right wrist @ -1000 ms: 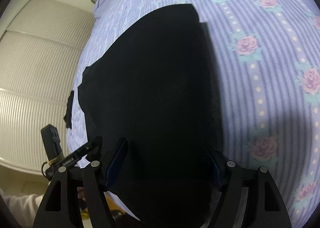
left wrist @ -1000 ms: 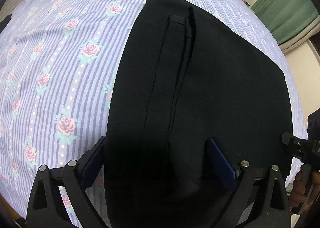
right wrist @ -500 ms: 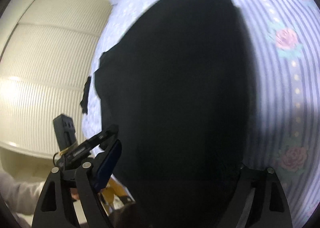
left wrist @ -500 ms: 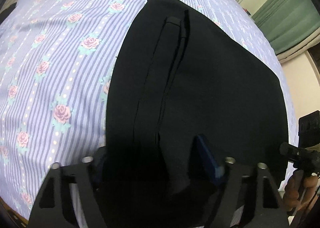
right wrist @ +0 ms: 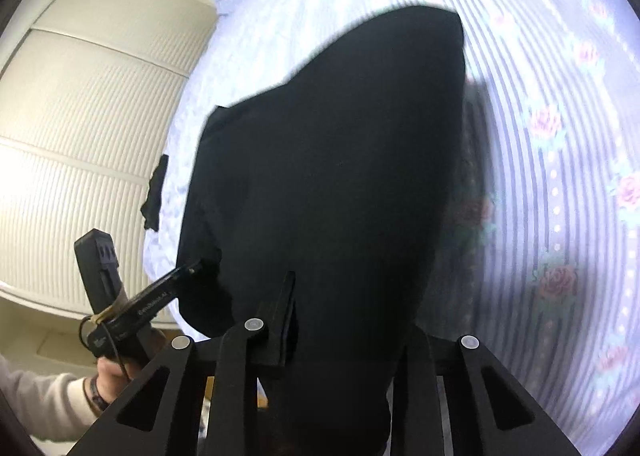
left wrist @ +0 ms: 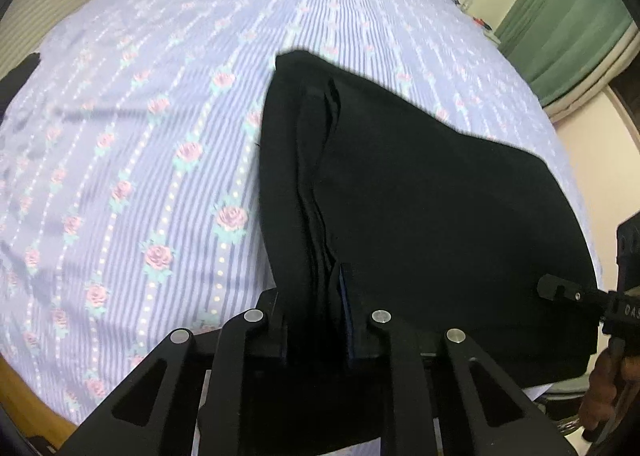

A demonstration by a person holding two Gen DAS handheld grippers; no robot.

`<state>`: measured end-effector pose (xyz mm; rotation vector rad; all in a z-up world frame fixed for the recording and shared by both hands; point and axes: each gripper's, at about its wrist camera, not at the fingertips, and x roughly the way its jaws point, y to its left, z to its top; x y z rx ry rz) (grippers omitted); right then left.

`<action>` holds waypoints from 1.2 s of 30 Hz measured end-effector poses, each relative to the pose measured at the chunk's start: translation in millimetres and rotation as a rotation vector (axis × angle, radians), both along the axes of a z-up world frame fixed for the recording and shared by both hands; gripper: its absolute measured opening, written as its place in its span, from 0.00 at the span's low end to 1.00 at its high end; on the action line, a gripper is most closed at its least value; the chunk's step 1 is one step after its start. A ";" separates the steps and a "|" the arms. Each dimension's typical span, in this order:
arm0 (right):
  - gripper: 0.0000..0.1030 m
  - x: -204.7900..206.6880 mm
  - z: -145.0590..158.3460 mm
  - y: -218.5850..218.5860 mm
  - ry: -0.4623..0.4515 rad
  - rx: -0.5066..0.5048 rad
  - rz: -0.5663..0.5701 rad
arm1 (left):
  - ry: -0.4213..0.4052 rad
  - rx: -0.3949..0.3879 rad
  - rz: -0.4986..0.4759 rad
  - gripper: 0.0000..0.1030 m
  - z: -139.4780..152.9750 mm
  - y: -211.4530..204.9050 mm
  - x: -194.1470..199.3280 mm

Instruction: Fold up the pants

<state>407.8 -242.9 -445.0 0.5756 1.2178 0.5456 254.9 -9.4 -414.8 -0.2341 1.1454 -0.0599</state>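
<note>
I have the black pants [left wrist: 420,207] lying across the near right part of the bed [left wrist: 168,103], their far end flat on the sheet and their near end bunched up off it into both grippers. From the left wrist view I see a long seam or fold line running along the left side of the garment, away from me toward the far corner of the cloth.

My left gripper [left wrist: 314,320] has just been closing, and its jaws now pinch a gathered fold of the pants at the garment's near left corner; the fabric fills the narrow gap between the pads. My right gripper [right wrist: 348,336] has also just been closing, and it is clenched on the near right part of the same garment, with dark cloth hanging down between and over its fingers. In the left wrist view the right gripper's tip sits at the far right edge of the cloth; in the right wrist view the left gripper shows at the lower left, held by a hand [right wrist: 116,372] in a pale sleeve [right wrist: 44,404].

The bed carries a lilac striped sheet printed with pink roses. A white ribbed closet door [right wrist: 76,159] stands beyond the bed's left edge, and a green curtain [left wrist: 560,19] hangs past its far right corner.
</note>
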 end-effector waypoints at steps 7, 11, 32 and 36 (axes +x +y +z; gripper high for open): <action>0.24 -6.5 50.2 7.8 -0.041 0.004 -0.012 | -0.007 0.005 -0.019 0.18 48.3 7.3 3.8; 0.24 -6.5 69.8 12.7 -0.048 0.006 0.002 | -0.010 0.022 -0.032 0.18 73.0 -3.7 10.3; 0.24 27.4 186.1 223.8 -0.180 -0.048 0.081 | -0.080 -0.041 0.006 0.18 175.8 266.1 30.6; 0.24 43.6 200.6 316.9 -0.203 -0.025 0.123 | -0.110 -0.022 0.036 0.18 196.5 359.8 34.5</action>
